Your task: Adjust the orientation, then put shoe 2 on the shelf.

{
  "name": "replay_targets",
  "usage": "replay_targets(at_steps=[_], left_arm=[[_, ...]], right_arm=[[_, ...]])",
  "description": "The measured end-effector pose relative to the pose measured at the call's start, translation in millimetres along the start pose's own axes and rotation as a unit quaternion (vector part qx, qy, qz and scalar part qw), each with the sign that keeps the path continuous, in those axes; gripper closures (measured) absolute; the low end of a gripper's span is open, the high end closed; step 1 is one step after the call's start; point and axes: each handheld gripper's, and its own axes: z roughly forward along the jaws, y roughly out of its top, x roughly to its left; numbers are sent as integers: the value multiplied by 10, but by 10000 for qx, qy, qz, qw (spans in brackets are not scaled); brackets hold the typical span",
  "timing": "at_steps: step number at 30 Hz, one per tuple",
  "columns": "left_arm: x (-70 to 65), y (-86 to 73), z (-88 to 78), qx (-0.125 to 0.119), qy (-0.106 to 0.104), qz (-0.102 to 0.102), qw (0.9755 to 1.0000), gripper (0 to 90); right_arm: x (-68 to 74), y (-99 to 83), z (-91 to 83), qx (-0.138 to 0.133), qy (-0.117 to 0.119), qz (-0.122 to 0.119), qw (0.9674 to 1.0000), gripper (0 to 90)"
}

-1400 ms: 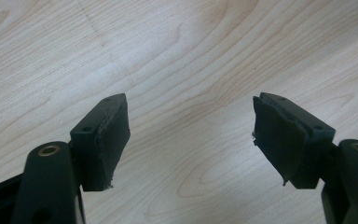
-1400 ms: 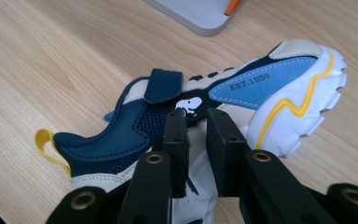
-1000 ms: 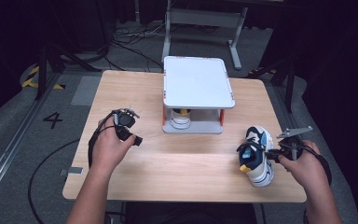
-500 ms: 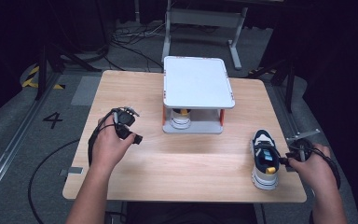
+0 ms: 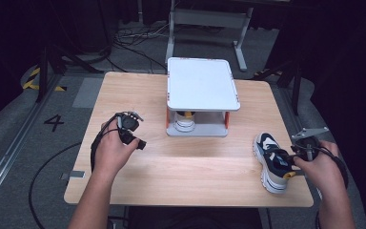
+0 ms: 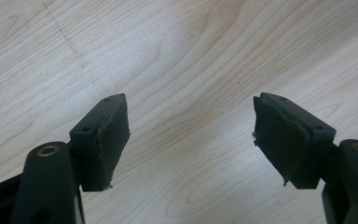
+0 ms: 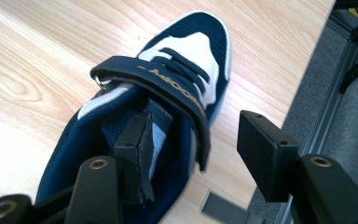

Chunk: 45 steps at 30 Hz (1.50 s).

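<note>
The right gripper (image 5: 293,157) has just been opening its jaws, and the shoe (image 5: 271,160) it held a second ago now sits on its sole at the near right corner of the table (image 5: 195,171), toe pointing to the far side. A second ago the shoe was tilted in the grip, closer to the near edge; now it lies flat and square. In the right gripper view one jaw is inside the shoe's (image 7: 168,93) opening beside the tongue, the other stands outside the collar, over the table edge, with a clear gap to the shoe's wall. So the pads no longer press: the jaws are spread around the collar, not pinching it. I judge the shoe as set down and released; what remains here is to lift the gripper clear without dragging the collar.

The left gripper (image 5: 129,130) rests near the left side of the table, unmoved since a second ago, its jaws spread wide over bare wood with nothing between them.

At the table's far middle stands a white rack (image 5: 202,90); on its lower shelf sits another shoe (image 5: 186,121), untouched.
</note>
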Motion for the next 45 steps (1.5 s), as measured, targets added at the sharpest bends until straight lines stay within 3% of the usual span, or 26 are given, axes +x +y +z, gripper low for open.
replay_targets(at_steps=[3, 4, 5, 9, 13, 22, 30, 40, 45], left_arm=[[13, -28, 6, 34, -23, -69, 10000, 270], [22, -35, 5, 41, -25, -62, 10000, 270], [27, -43, 1, 25, -4, -74, 10000, 269], [55, -62, -26, -11, 21, -114, 9999, 273], [59, -63, -26, -1, 10, -127, 9999, 272], [70, -52, -17, -21, -29, -155, 9999, 271], [52, -28, 13, 51, -64, -114, 9999, 270], [102, -160, -51, 3, -1, -257, 9997, 271], [135, -265, -91, 9, 35, -347, 9994, 271]], right_arm=[[28, 66, 113, 63, -62, -236, 9997, 542], [38, 84, 141, 72, -64, -324, 9994, 609], [45, 99, 151, 42, -21, -390, 9992, 686], [54, 123, 100, 0, -106, -626, 9980, 789], [79, 151, 81, -159, -50, -579, 9982, 805], [286, 386, -75, -656, 47, -998, 9928, 807], [563, 655, -82, -912, 483, -1465, 9838, 806], [881, 1156, 111, -1086, 868, -1898, 9719, 806], [970, 1408, 253, -1145, 962, -2006, 9682, 806]])
